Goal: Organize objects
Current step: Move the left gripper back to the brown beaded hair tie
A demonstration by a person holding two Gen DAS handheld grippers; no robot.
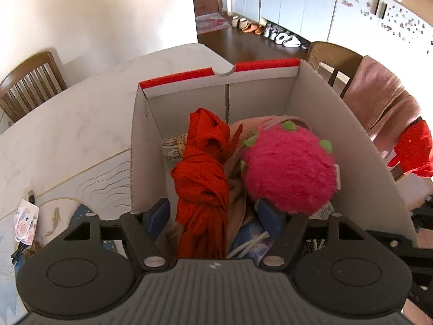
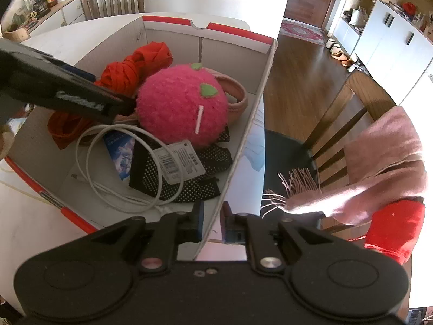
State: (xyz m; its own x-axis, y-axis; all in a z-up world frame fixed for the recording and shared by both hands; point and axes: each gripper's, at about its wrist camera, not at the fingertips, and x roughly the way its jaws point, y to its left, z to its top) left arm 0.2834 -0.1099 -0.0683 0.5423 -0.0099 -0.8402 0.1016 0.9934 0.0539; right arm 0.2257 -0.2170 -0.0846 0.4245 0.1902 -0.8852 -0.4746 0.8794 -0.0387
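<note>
A: How was the right gripper [image 2: 212, 223] set?

B: Its two fingers were drawn close together, pinching the near right wall of the cardboard box [image 2: 243, 140]; one blue pad [image 2: 199, 223] lay inside the wall, the other outside it.

A: And the left gripper [image 1: 213, 214]?

B: Its fingers were spread wide and gripped nothing; the red cloth [image 1: 201, 178] lay in the gap between them; the right blue pad [image 1: 268, 214] sat just under the pink plush ball [image 1: 289, 168], though contact could not be told; in the right wrist view the same gripper [image 2: 119, 105] reached in from the left, its tip beside the ball [image 2: 181, 108].

A: Where were the objects?

B: All inside the box [image 1: 351, 140], which stood on the white table [image 1: 67, 124]; the ball rested on a pink band [image 2: 238, 94] and a black dotted pouch [image 2: 194, 178]; a white cable [image 2: 92, 162] coiled on the box floor, beside a blue card [image 2: 121, 154]; a paper tag [image 2: 181, 162] lay across the pouch.
</note>
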